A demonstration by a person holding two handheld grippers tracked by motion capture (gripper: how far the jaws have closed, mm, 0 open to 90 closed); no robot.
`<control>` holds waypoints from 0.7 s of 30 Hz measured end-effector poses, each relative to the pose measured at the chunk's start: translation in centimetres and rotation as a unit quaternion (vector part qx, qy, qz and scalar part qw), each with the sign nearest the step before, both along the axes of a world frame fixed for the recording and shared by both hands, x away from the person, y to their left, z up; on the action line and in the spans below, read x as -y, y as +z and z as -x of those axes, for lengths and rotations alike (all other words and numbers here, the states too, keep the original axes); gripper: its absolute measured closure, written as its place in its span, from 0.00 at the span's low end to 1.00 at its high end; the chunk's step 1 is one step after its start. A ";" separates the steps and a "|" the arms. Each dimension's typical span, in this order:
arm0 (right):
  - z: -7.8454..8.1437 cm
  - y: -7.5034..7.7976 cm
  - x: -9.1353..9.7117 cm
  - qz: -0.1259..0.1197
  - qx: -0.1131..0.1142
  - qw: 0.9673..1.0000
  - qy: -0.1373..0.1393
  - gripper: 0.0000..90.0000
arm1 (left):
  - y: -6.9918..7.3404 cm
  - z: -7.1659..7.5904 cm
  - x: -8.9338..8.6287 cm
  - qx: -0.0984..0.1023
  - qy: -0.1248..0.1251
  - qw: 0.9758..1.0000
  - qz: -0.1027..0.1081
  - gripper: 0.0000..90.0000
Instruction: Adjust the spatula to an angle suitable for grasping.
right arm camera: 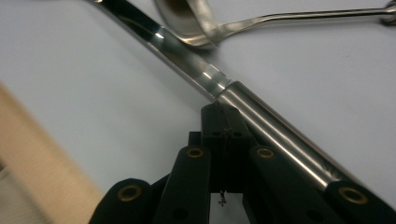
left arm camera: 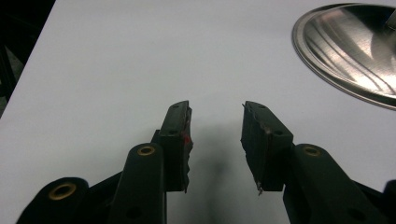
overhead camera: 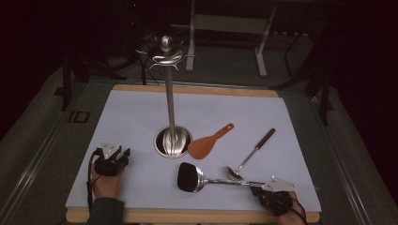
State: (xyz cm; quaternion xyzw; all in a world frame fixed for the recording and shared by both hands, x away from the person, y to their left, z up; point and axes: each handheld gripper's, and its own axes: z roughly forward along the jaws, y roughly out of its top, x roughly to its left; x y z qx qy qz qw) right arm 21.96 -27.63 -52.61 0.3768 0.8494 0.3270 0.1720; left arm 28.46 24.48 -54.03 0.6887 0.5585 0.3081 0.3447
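Right tongs (right arm camera: 223, 122) shut empty beside the ladle handle (right arm camera: 275, 126), left tongs (left arm camera: 215, 128) agape and idle

The ladle (overhead camera: 192, 178) lies flat on the worktop (overhead camera: 131, 112), its bowl near the stand (overhead camera: 170, 93) base, its handle running along the right tongs' closed jaws, apparently touching; with nothing gripped, a sideways nudge could roll it into the small spoon (overhead camera: 234, 172) just beside, or slide it off the near edge

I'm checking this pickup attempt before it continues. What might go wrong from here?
The right gripper is shut, with the large steel spatula's handle beside its jaws, not between them; it may only push the spatula. That handle lies close to the small steel ladle, which may get knocked.
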 end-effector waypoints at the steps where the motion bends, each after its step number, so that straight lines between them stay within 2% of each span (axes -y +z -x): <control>1: -0.2 0.0 0.0 0.000 0.000 1.000 -0.003 1.00 | 0.0 0.0 0.0 0.000 0.000 1.000 0.000 0.69; 10: -3.8 0.0 -0.3 -0.005 -0.002 1.000 -0.023 1.00 | 0.0 0.0 0.0 0.001 0.001 1.000 -0.001 0.70; 17: -7.5 0.4 -0.7 -0.019 -0.011 0.999 -0.045 1.00 | 0.0 0.0 0.0 0.001 0.001 1.000 0.000 0.70; 21: -9.5 0.7 -1.1 -0.017 -0.018 0.999 -0.047 1.00 | 0.0 0.0 0.0 0.001 0.001 1.000 0.000 0.70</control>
